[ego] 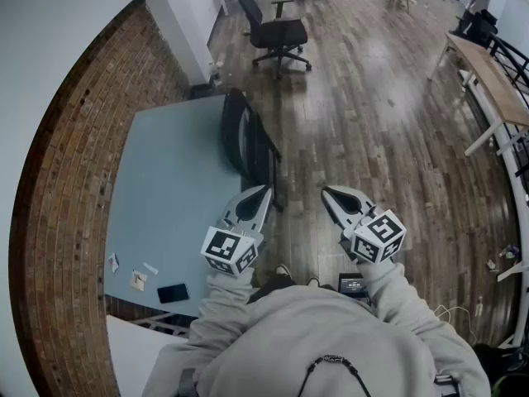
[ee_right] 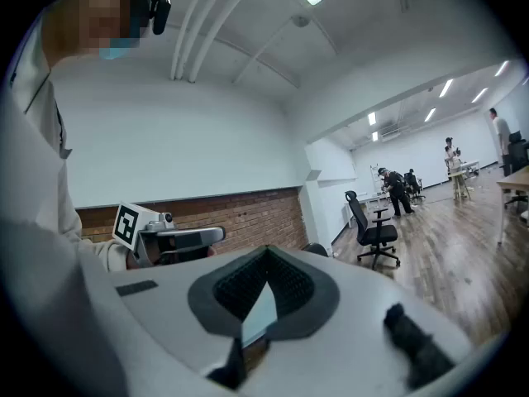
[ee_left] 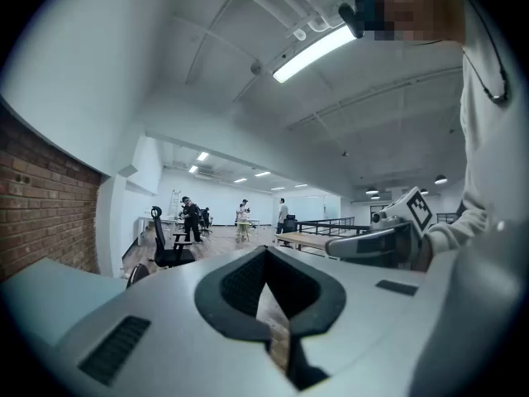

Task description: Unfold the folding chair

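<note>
The folding chair [ego: 248,143] is black and still folded flat. It stands on the wooden floor, leaning against the right edge of the light blue table [ego: 165,197]. My left gripper [ego: 264,190] hovers just this side of the chair's lower end, jaws shut with nothing between them. To its right, over bare floor, my right gripper [ego: 326,192] is also shut and empty. In the left gripper view, the closed jaws of my left gripper [ee_left: 264,253] point level into the room. The right gripper view shows my right gripper [ee_right: 266,251] the same way. Neither gripper touches the chair.
A black office chair [ego: 277,31] on wheels stands farther back. A long wooden table [ego: 496,77] and a railing run along the right. A phone [ego: 173,293] and small papers lie on the blue table. A brick wall [ego: 66,180] curves at the left. People stand far off.
</note>
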### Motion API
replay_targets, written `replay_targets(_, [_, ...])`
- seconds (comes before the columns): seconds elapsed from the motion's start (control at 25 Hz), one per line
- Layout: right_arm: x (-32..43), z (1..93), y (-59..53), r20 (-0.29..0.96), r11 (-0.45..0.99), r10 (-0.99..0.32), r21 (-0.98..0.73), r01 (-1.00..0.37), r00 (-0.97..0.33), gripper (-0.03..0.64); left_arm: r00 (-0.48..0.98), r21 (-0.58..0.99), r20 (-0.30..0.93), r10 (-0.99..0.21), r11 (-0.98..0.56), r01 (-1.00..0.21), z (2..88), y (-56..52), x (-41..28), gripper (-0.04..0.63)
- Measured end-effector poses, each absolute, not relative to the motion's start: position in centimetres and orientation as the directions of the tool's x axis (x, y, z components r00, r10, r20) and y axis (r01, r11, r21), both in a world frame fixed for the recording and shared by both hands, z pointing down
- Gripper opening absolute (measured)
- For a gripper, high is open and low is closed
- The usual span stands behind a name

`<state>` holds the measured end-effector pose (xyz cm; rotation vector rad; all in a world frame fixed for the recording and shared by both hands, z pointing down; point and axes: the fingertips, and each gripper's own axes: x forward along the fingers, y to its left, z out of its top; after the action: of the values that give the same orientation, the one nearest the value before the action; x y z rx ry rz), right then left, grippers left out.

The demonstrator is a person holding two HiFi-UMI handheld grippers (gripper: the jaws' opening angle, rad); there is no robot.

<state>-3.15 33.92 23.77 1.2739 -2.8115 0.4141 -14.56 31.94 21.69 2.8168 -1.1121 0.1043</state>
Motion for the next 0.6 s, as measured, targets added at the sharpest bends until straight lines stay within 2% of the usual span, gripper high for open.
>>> replay_targets(0.2, [-0.6,24.9,29.8,0.129,0.602,-0.758,-0.24,-0.762,-0.64,0.006,0.69,0.081,0.074,-0.72,-0.685,-0.724,21.5,26.6,-16.9,0.005])
replay_targets(0.44, [-1.7,24.4,20.8,0.114,0.596,-0.772,-0.215,-0.774,-0.626,0.006,0.674,0.069,0.004,-0.738,-0.673,-0.737,20.8,16.9,-18.9,0.005])
replay_targets(0.6, [-4.9,25.1,12.8,0.143,0.573,-0.777,-0.244,-0.783,-0.613,0.006,0.697,0.062,0.044,-0.716,-0.695,-0.717,22.0,10.2,-20.3,0.005])
